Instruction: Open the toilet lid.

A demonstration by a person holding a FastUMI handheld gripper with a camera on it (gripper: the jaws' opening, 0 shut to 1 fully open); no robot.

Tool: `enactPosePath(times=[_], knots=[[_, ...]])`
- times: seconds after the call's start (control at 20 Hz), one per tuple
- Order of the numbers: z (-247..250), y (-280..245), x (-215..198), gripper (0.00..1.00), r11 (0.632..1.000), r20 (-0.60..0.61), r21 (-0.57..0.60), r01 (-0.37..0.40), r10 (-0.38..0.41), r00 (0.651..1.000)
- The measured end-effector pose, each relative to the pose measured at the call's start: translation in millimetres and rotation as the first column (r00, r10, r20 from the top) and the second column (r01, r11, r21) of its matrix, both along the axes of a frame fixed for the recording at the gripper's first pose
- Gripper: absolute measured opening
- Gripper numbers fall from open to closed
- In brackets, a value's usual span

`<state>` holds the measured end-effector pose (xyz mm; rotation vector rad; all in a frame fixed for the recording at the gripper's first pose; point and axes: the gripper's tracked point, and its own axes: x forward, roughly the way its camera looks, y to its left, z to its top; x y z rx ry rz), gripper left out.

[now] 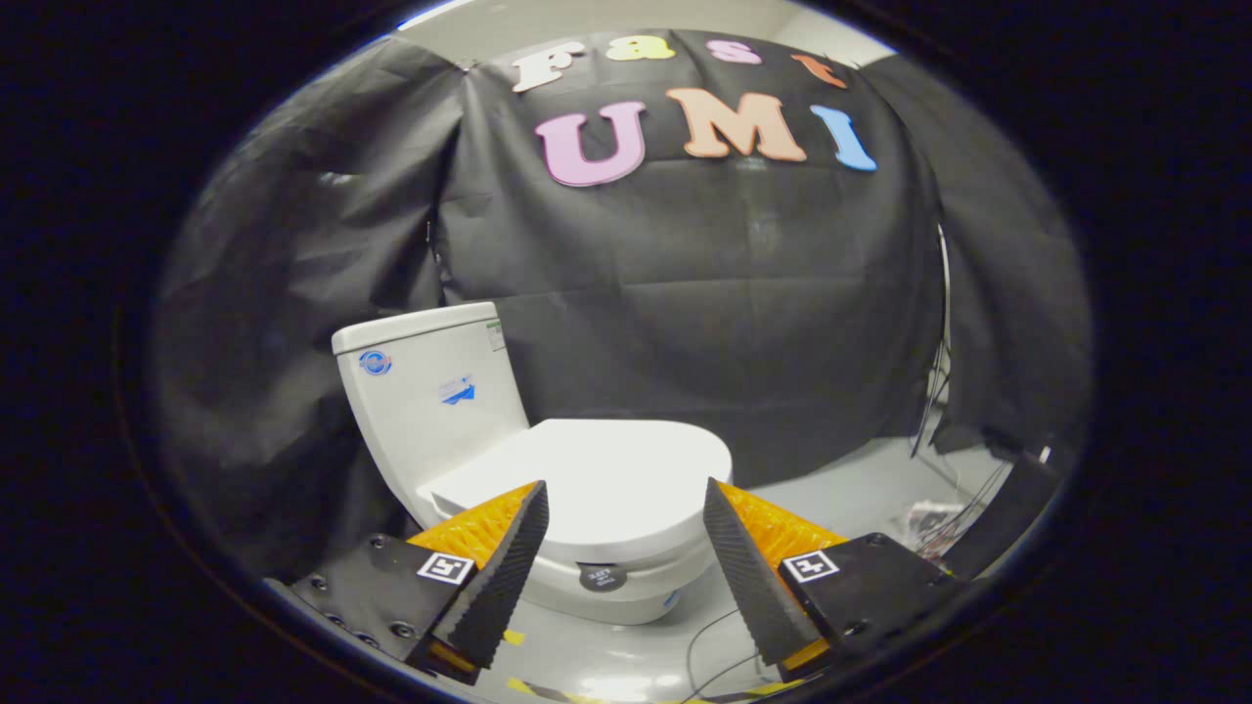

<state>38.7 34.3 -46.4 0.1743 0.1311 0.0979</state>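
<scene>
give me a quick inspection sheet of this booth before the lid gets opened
surface: pale glossy floor, with yellow and black tape marks near the gripper
job's things: white toilet with its lid down and flat; tank behind it against the cloth
clutter: small heap of bits on the floor to the right, too blurred to name
gripper: gripper open, fingers spread apart, short of the lid's front edge, touching nothing
cables: thin cable looping on the floor ahead of the toilet; more wires hanging by the cloth on the right
surroundings: black cloth wall behind and to both sides
</scene>
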Motion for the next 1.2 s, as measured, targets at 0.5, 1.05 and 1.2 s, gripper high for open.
enactPosePath(times=[0.5,1.05,1.2], knots=[[-95,24,17,0.99,0.918,-0.382,0.384,0.102,0.057,0.923],[-150,47,34,0.88,0.518,-0.489,0.779,0.353,0.151,0.859],[-149,53,44,0.87,0.400,-0.468,0.838,0.371,0.176,0.866]])
